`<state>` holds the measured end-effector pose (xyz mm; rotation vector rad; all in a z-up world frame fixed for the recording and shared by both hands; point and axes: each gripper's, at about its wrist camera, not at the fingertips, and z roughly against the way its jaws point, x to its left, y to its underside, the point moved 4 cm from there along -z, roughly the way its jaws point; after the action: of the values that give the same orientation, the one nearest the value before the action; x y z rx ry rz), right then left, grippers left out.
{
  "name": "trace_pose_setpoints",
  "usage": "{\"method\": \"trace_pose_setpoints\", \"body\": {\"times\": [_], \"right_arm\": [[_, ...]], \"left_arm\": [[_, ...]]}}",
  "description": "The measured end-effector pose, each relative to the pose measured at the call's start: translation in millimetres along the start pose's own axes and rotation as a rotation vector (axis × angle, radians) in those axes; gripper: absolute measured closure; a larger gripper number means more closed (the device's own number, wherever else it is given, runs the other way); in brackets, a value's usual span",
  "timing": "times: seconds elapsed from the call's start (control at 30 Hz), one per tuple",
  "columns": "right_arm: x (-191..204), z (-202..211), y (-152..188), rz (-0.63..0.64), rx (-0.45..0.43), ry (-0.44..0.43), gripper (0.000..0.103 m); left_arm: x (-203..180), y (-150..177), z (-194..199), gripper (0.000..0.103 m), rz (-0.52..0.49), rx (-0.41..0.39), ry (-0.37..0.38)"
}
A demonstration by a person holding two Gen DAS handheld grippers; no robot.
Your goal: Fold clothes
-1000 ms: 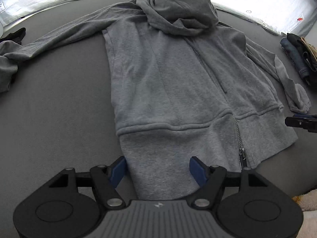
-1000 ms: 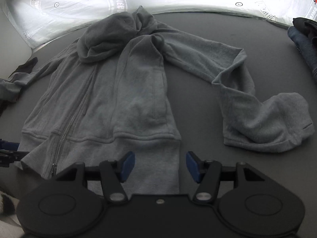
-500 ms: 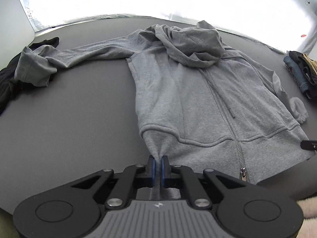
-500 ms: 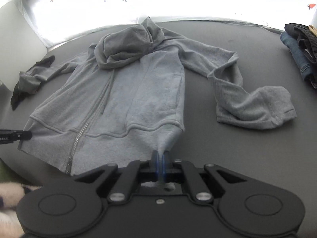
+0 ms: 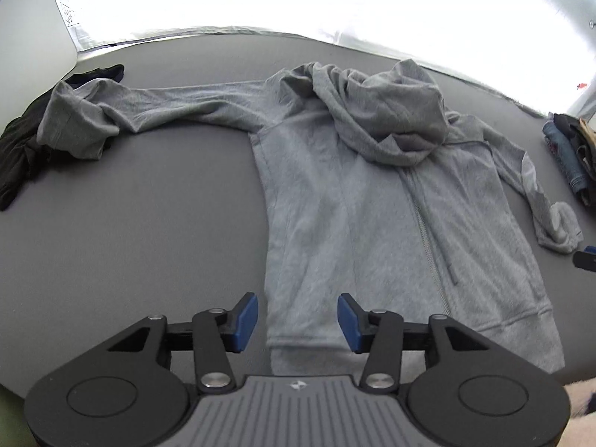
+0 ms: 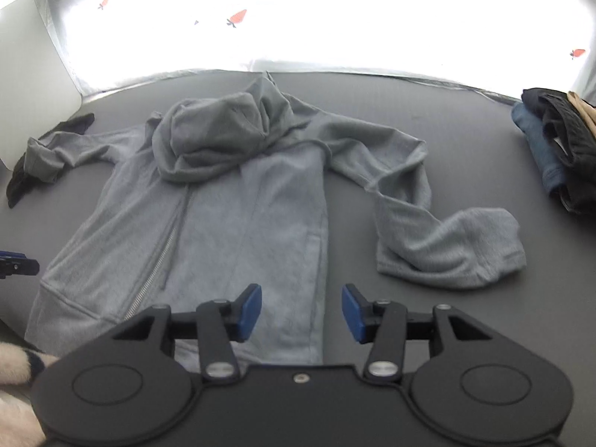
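Both grippers, clamped on the hem 0.5 s ago, have let go: left gripper [image 5: 297,316] and right gripper [image 6: 301,313] now gape wide, holding nothing. Grey hoodie [image 5: 372,216] lies flat, front up, on the dark table [image 5: 149,242], sleeves spread left and right. Soft, limp fleece; grip cuffs or shoulders.

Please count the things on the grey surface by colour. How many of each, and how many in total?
Grey: 1, the hoodie
Black: 1, a dark garment under the hoodie's cuff
Mixed colours: 1, a pile of clothes; items inside cannot be counted
Total: 3
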<state>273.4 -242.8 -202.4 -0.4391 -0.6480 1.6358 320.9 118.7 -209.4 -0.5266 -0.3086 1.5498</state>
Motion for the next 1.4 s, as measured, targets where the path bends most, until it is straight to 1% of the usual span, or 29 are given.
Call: {"method": "trace_pose_setpoints", "body": {"times": [0.03,0.17,0.23,0.27,0.3,0.37,0.47,0.53,0.57,0.6,0.63,0.67,0.7,0.73,0.8,0.83,0.97,1.0,1.03,1.07,1.1,1.13,1.17,1.2,1.23,1.27,1.3,1.33,1.4], "right_arm": [[2.3,-8.5,-10.8,-0.001,-0.013,-0.017,0.053],[25.5,-50.8,-46.6,0.121,-0.018,0.001,0.053],[37.2,-72.1,-64.5,0.183,-0.02,0.011,0.045],[43.1,-82.7,-73.5,0.214,-0.021,0.016,0.038],[49.0,-93.3,-82.4,0.245,-0.022,0.02,0.034],[60.7,-114.5,-100.4,0.307,-0.024,0.03,0.03],[78.3,-146.4,-127.3,0.401,-0.026,0.045,0.022],[90.0,-167.6,-145.3,0.463,-0.028,0.054,0.022],[91.9,-178.2,-149.7,0.478,-0.021,0.056,0.022],[91.9,-191.0,-156.3,0.47,-0.001,0.029,0.022],[91.7,-203.8,-163.1,0.461,0.021,0.0,0.024],[88.4,-212.0,-172.2,0.42,0.049,-0.039,0.051],[84.9,-219.7,-181.6,0.377,0.079,-0.078,0.1],[81.4,-227.3,-191.0,0.333,0.108,-0.117,0.098],[72.4,-222.0,-223.3,0.25,0.049,-0.212,0.1],[67.8,-219.3,-242.4,0.215,0.021,-0.244,0.1],[55.3,-216.5,-321.0,0.139,-0.167,-0.263,0.1],[51.7,-220.3,-342.3,0.098,-0.226,-0.259,0.1],[48.3,-229.7,-354.3,0.068,-0.266,-0.244,0.1],[45.0,-239.4,-365.6,0.039,-0.304,-0.227,0.097],[41.6,-249.0,-376.9,0.01,-0.342,-0.211,0.089],[40.2,-264.8,-381.7,0.008,-0.305,-0.196,0.079],[37.6,-270.3,-379.5,0.017,-0.281,-0.167,0.062],[35.0,-275.0,-376.8,0.026,-0.259,-0.137,0.06],[32.4,-279.6,-374.2,0.035,-0.236,-0.106,0.06],[29.7,-284.2,-371.6,0.044,-0.213,-0.076,0.051],[21.7,-274.9,-355.6,0.026,-0.197,-0.055,0.037],[13.3,-264.6,-338.7,0.006,-0.181,-0.035,0.031],[-3.5,-243.9,-304.8,-0.033,-0.149,0.006,0.027]], "left_arm": [[-2.9,-11.5,-6.1,0.05,0.012,-0.013,0.019],[-20.3,-64.3,-33.6,0.047,0.041,-0.072,0.088],[-28.1,-90.9,-51.2,0.045,0.038,-0.083,0.117],[-33.5,-105.6,-63.4,0.045,0.033,-0.086,0.13],[-37.3,-114.5,-72.7,0.045,0.03,-0.08,0.14],[-44.5,-136.2,-100.0,0.045,0.027,-0.041,0.181],[-51.0,-159.6,-139.7,0.041,0.028,0.019,0.196],[-50.7,-170.6,-165.9,0.042,0.063,0.066,0.241],[-48.9,-173.8,-176.2,0.044,0.102,0.087,0.265],[-46.3,-176.3,-183.9,0.051,0.143,0.104,0.275],[-43.1,-179.6,-189.6,0.079,0.173,0.117,0.289],[-39.9,-183.1,-194.2,0.096,0.202,0.127,0.304],[-37.1,-188.8,-192.8,0.096,0.226,0.118,0.328],[-34.3,-198.2,-186.5,0.097,0.242,0.085,0.346],[-28.7,-218.5,-173.1,0.097,0.272,0.015,0.381],[-27.0,-236.6,-163.2,0.097,0.268,-0.044,0.391],[-23.0,-313.8,-140.8,0.095,0.263,-0.265,0.41],[-22.8,-333.9,-139.0,0.094,0.26,-0.317,0.403],[-24.5,-349.0,-144.8,0.09,0.245,-0.347,0.364],[-26.2,-360.9,-158.1,0.082,0.225,-0.339,0.299],[-27.4,-371.6,-172.0,0.076,0.212,-0.323,0.236],[-26.5,-375.9,-188.2,0.061,0.231,-0.273,0.191],[-24.4,-375.7,-199.3,0.051,0.262,-0.227,0.179],[-22.0,-373.9,-208.5,0.051,0.292,-0.187,0.175],[-17.7,-365.2,-208.3,0.05,0.317,-0.178,0.205],[-14.4,-354.0,-202.5,0.041,0.328,-0.189,0.222],[-12.7,-341.0,-195.5,0.034,0.331,-0.198,0.221],[-13.1,-326.3,-188.4,0.022,0.329,-0.203,0.212],[-14.4,-295.7,-175.0,0.022,0.322,-0.195,0.192]]}}
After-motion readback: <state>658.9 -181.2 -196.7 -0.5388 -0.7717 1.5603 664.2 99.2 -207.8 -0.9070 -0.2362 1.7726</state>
